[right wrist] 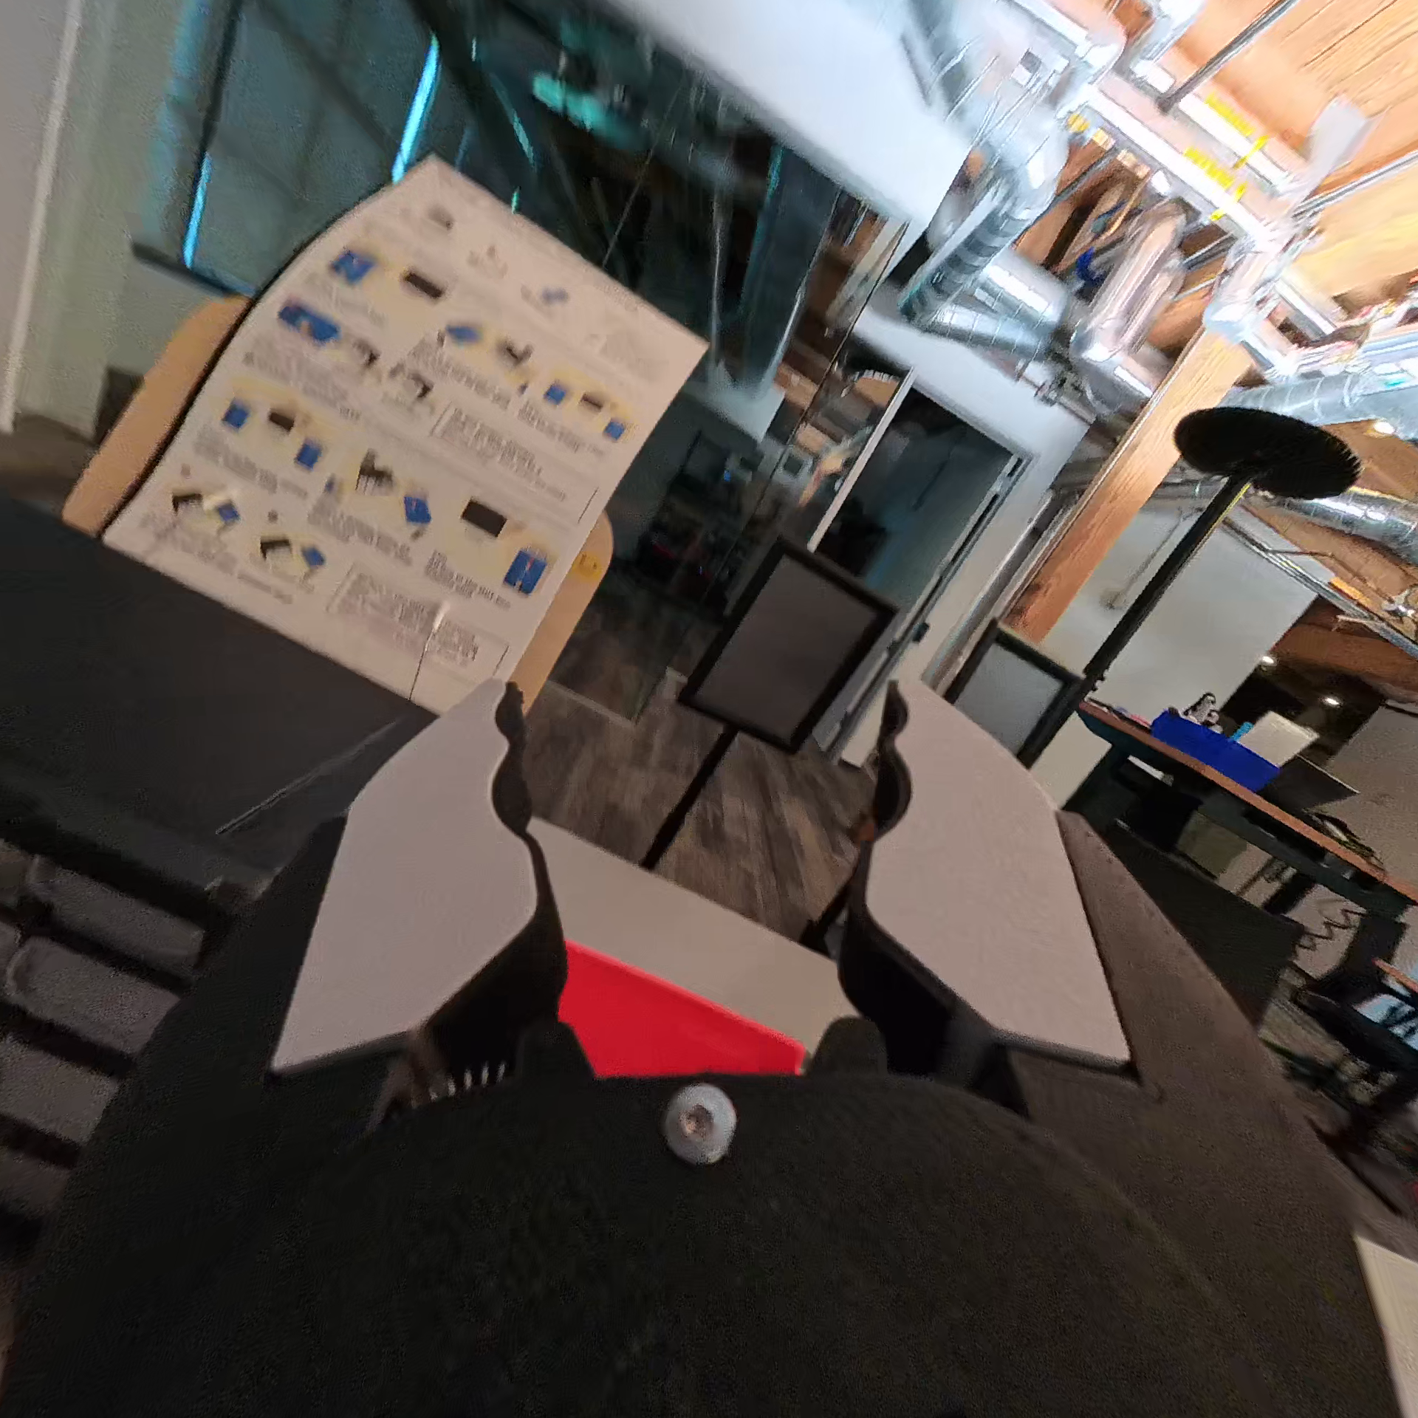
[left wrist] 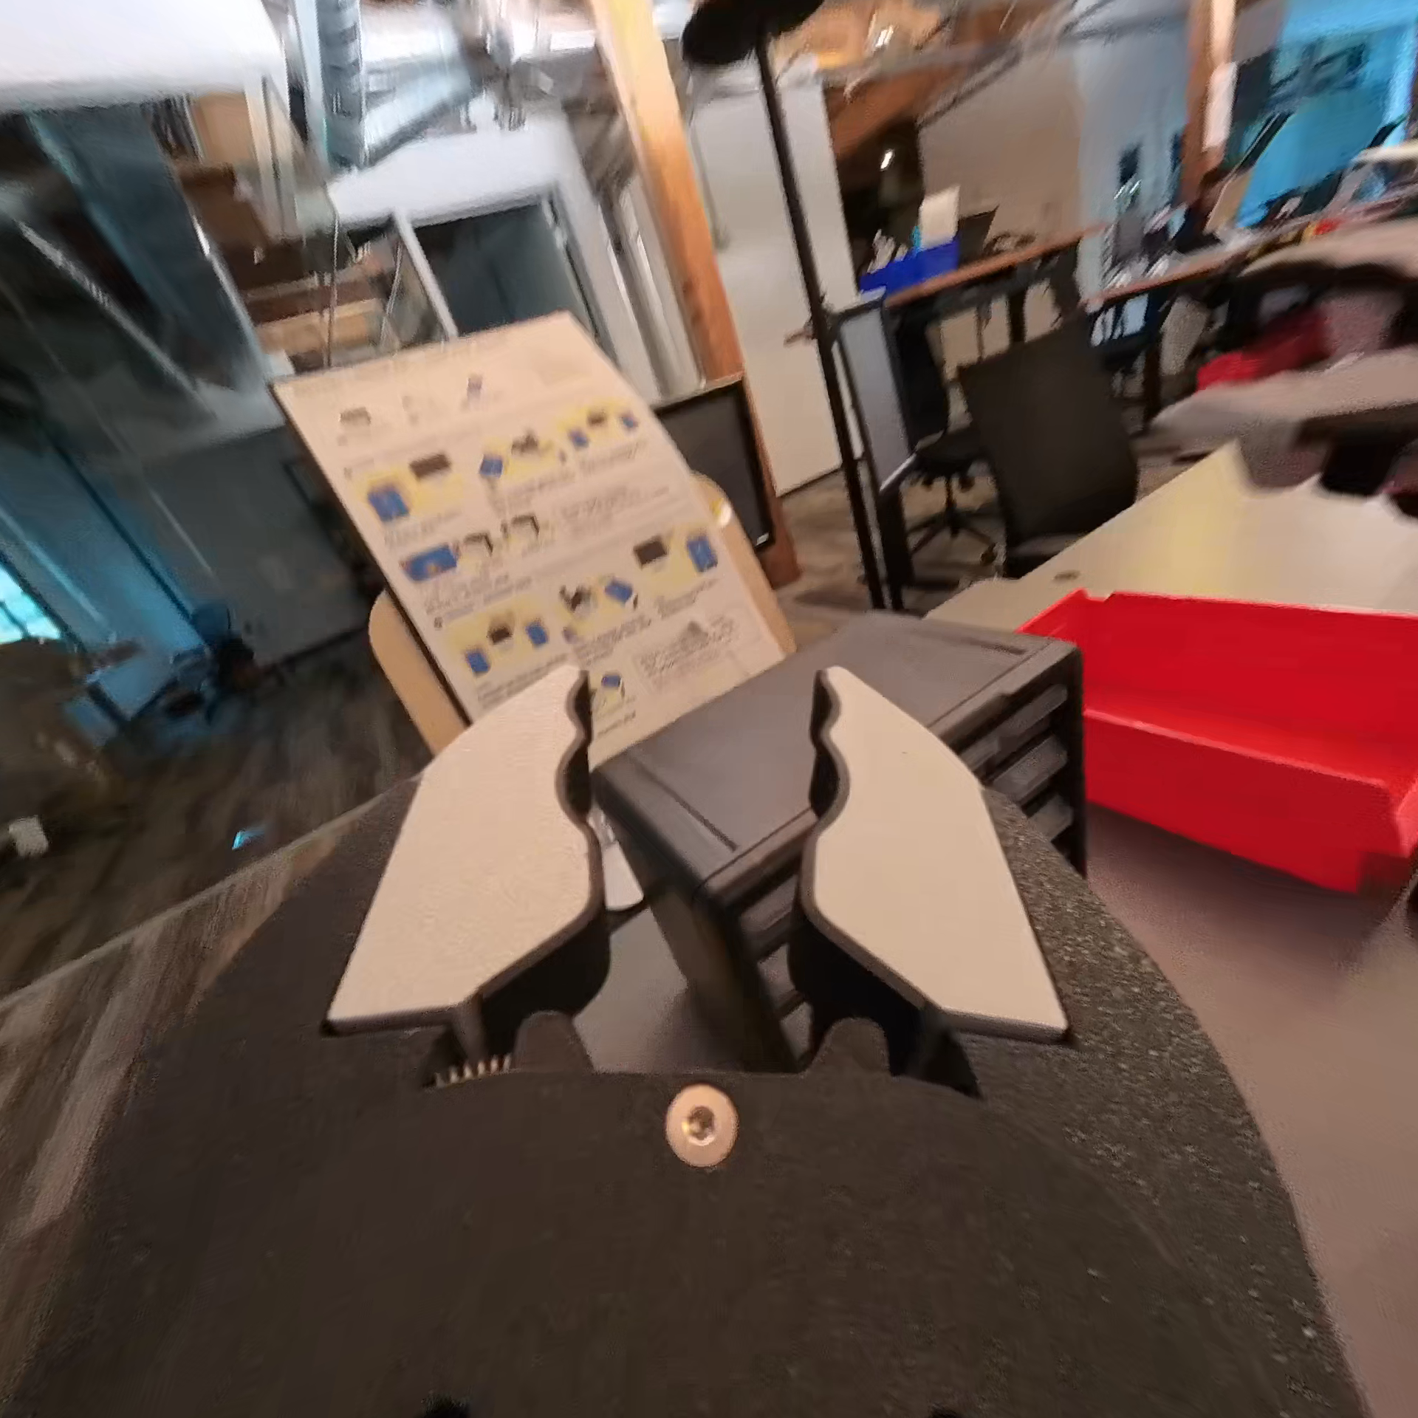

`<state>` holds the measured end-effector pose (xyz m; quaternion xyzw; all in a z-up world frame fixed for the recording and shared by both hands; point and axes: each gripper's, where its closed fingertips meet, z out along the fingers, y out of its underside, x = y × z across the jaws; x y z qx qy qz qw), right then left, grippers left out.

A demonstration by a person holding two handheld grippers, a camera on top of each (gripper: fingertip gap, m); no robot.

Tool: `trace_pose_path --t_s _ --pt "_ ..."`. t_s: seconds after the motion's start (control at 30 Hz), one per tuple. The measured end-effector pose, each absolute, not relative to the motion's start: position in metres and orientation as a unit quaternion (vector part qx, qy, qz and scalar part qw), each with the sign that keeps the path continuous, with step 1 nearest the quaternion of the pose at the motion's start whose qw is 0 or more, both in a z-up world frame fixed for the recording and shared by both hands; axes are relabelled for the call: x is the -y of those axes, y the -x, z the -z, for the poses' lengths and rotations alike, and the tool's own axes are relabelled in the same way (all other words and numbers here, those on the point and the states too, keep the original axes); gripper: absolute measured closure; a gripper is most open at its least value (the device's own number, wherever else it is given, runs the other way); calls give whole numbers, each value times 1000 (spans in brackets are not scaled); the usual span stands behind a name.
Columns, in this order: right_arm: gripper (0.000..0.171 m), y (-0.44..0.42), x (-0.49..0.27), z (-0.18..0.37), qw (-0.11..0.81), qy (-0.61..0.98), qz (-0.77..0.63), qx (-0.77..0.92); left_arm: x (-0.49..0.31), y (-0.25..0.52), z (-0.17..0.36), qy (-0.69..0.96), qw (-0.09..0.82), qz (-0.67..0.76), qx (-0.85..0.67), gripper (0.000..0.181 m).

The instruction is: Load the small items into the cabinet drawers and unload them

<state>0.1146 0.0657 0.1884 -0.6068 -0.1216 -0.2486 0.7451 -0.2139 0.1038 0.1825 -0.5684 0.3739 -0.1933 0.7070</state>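
Left gripper [left wrist: 702,690]: matte grey plates, wavy black inner edges, spread wide with nothing in them.
Cabinet: boxy black plastic drawer cabinet [left wrist: 775,760] at 12 o'clock, between the tips, smooth top, ribbed drawer fronts all pushed in. Small items aren't in view.
Bin: glossy red plastic bin [left wrist: 1243,737] at 2 o'clock, just beside the cabinet on the pale grey tabletop [left wrist: 1258,537]; can't see the contents.
Right gripper [right wrist: 698,710]: same plates, gaping, empty, over the bin's corner; bare tabletop edge past it.

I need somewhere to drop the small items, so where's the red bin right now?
In the left wrist view the red bin sits on the table, right of the black drawer cabinet.
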Motion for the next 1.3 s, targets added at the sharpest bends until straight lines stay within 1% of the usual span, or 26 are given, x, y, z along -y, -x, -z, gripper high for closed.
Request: trace_pose_path --t_s 0.03,0.07,0.1,0.13,0.17,0.2,0.23,0.27,0.33,0.43,0.6,0.73,0.87,1.17,1.3 --pt "86 -118 -61 -193 759 595 236 118 -109 215 -176 578 696 189 -381 134" --pt "91 -121 -57 -197 771 586 222 116 -112 215 -169 584 684 187 -394 147" --pt "97 -123 -54 -200 781 577 210 114 -115 216 -164 589 676 186 -401 155" --pt "103 -123 -51 -203 791 566 198 116 -119 219 -162 596 673 184 -397 156" --pt "109 -123 -48 -205 801 556 188 117 -120 220 -161 597 672 185 -398 164" --pt "113 -124 -46 -207 807 549 182 118 -119 221 -161 592 671 190 -403 177" --pt "119 -123 -46 -207 809 547 178 124 -118 222 -163 586 673 198 -405 181" --pt "125 -121 -46 -205 809 546 174 133 -117 223 -164 583 675 205 -403 181" --pt "131 -119 -47 -204 811 544 165 137 -115 227 -168 579 678 209 -401 181" --pt "150 -110 -47 -203 817 535 145 159 -118 238 -172 575 693 191 -391 181" --pt "169 -103 -45 -202 826 521 127 174 -125 251 -168 597 681 183 -383 181" --pt "170 -95 -48 -198 821 528 105 192 -129 257 -167 605 677 185 -376 181" --pt "170 -88 -53 -191 809 535 120 211 -130 263 -165 614 674 171 -374 181" --pt "170 -81 -65 -178 785 555 144 234 -114 282 -192 587 712 212 -322 181" --pt "170 -79 -70 -174 781 556 149 242 -124 292 -194 590 722 191 -307 179"
